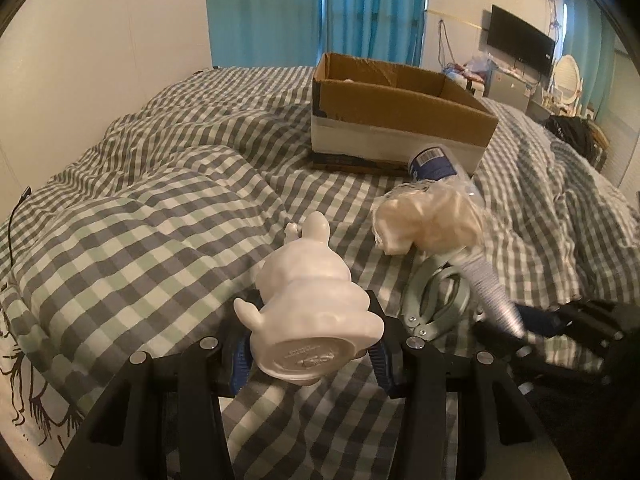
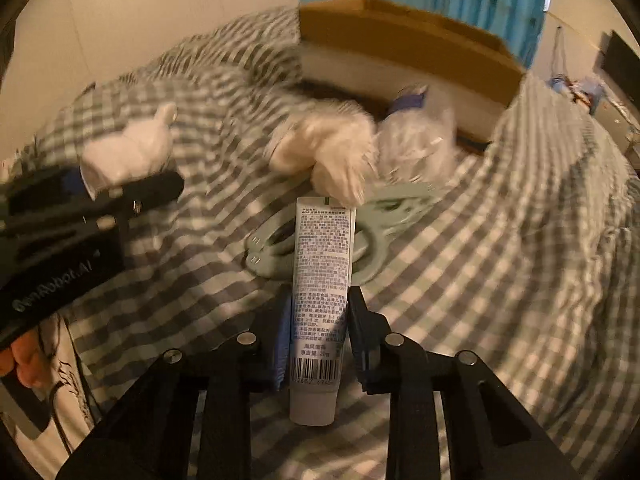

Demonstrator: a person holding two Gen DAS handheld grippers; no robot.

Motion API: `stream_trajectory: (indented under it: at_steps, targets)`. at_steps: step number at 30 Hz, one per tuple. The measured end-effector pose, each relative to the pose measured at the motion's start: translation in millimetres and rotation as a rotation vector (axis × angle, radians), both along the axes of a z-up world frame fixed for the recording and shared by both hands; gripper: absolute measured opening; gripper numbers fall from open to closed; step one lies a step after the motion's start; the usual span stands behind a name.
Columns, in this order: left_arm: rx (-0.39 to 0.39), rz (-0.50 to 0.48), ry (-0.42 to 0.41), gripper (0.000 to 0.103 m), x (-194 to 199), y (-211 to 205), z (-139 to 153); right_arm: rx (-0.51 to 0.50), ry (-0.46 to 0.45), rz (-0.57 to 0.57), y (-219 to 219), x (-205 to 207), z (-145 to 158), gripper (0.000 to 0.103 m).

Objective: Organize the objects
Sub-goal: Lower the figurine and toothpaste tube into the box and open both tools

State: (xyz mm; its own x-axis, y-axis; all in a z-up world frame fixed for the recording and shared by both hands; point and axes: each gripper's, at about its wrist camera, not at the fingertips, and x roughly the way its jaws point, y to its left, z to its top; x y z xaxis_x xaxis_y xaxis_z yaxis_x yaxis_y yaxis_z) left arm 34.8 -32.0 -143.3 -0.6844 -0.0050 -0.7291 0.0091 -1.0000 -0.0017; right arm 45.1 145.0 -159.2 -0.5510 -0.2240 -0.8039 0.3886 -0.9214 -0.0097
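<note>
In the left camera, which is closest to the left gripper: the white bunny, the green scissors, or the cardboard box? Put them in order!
1. White bunny: held in the left gripper.
2. Green scissors: just right, on the bed.
3. Cardboard box: far back, up the bed.

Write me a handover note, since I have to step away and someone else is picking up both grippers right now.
Left gripper: shut on the white figurine, held over the checked bedding.
Right gripper: shut on the white tube, cap end toward the camera.
Still lying on the bed: the green clips, the cream bundle in plastic wrap and the blue-labelled package that lies against the cardboard box.
Done: both items gripped; whatever is inside the box is mostly hidden.
Left: probably carry figurine and tube to the box, then collect the remaining three things.
</note>
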Motion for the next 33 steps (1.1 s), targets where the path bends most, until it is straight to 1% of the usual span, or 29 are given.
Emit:
stream_trajectory:
  at_steps: [4, 6, 8, 12, 15, 20, 23, 26, 28, 30, 33]
  targets:
    - [0.012, -0.008, 0.013, 0.049, 1, 3, 6, -0.070, 0.052, -0.049, 24, 5, 24, 0.026]
    - [0.028, -0.010, 0.014, 0.049, -1, 5, 12, -0.118, 0.078, -0.068, 38, 5, 39, 0.026]
    - [0.043, -0.014, 0.027, 0.049, -4, 6, 21, -0.145, 0.100, -0.077, 44, 2, 52, 0.026]
    - [0.059, -0.035, 0.072, 0.049, -17, 13, 48, -0.197, 0.150, -0.083, 57, -12, 85, 0.026]
    - [0.070, -0.061, 0.103, 0.049, -35, 20, 69, -0.197, 0.191, -0.088, 62, -29, 107, 0.026]
    - [0.083, -0.108, 0.159, 0.049, -81, 31, 109, -0.224, 0.252, -0.085, 67, -65, 145, 0.026]
    - [0.124, -0.136, 0.186, 0.049, -114, 36, 132, -0.237, 0.281, -0.086, 70, -90, 168, 0.026]
    - [0.121, -0.154, 0.210, 0.049, -145, 42, 149, -0.251, 0.314, -0.089, 76, -117, 192, 0.026]
    - [0.121, -0.177, 0.221, 0.049, -169, 47, 157, -0.254, 0.338, -0.087, 77, -138, 206, 0.026]
    - [0.115, -0.194, 0.227, 0.049, -190, 51, 159, -0.258, 0.351, -0.084, 77, -159, 216, 0.026]
    - [0.081, -0.206, 0.222, 0.049, -222, 57, 150, -0.241, 0.364, -0.083, 69, -193, 221, 0.026]
